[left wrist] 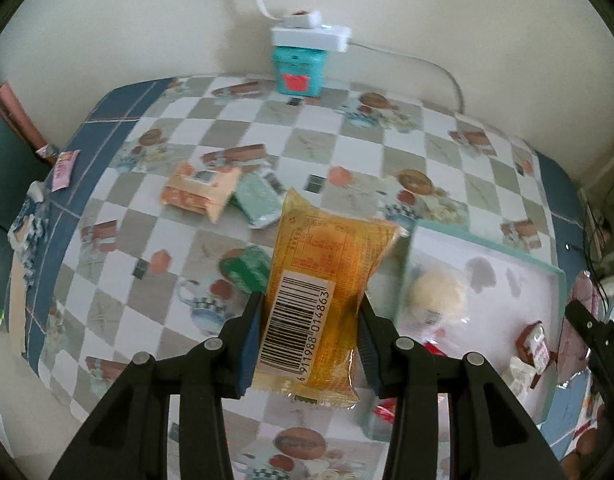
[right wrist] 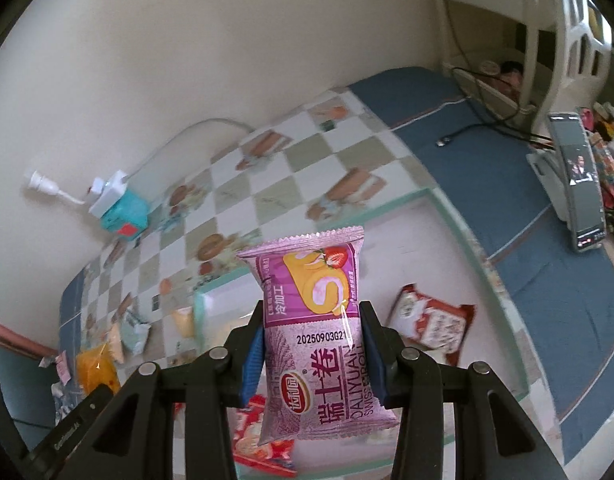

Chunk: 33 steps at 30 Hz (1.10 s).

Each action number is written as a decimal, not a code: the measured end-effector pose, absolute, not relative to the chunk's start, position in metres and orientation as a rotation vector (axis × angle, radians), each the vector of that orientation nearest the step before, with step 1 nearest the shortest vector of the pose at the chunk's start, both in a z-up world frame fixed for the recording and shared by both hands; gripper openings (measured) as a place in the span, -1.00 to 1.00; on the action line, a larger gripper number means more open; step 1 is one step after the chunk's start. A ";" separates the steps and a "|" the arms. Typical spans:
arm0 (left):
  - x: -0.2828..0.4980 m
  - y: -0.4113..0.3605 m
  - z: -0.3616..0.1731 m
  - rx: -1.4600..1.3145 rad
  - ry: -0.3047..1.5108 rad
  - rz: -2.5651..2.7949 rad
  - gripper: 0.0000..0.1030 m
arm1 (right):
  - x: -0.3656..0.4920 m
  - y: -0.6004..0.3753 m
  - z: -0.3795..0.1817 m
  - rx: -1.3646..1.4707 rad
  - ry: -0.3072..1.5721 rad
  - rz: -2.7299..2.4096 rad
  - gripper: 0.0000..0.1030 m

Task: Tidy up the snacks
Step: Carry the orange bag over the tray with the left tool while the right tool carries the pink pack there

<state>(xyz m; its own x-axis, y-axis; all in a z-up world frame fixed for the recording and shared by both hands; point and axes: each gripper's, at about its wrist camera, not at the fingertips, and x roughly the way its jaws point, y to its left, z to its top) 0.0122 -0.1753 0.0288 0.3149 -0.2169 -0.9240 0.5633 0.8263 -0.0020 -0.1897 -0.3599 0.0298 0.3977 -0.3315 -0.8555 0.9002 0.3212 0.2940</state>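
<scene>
My left gripper [left wrist: 311, 312] is shut on an orange snack pack [left wrist: 327, 280] with a barcode, held above the table just left of the white tray [left wrist: 483, 252]. My right gripper [right wrist: 313, 320] is shut on a purple Swiss roll pack [right wrist: 319, 344], held above the same tray [right wrist: 411, 204]. In the tray lie a pale round bun pack [left wrist: 439, 296], a small brown-and-white pack [left wrist: 535, 340], a red-and-white pack [right wrist: 431, 324] and a red pack [right wrist: 263, 444] under my right gripper. On the tablecloth lie an orange-peach pack [left wrist: 201, 192], a pale green pack [left wrist: 259, 198] and a dark green pack [left wrist: 247, 270].
A teal box [left wrist: 299, 70] with a white power strip [left wrist: 311, 34] on top stands at the wall. A phone on a stand [right wrist: 579, 184] and a black cable [right wrist: 483, 120] are on the blue table border. Small wrappers [left wrist: 63, 166] lie at the table's left edge.
</scene>
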 end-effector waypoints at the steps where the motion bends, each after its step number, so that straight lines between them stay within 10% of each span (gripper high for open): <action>1: 0.008 -0.180 0.028 0.360 1.139 -0.537 -0.13 | -0.192 -0.362 0.029 0.893 0.774 -0.928 -0.12; 33: -0.071 -0.294 -0.020 0.533 1.182 -0.805 -0.13 | -0.198 -0.398 -0.002 0.927 0.815 -0.961 -0.08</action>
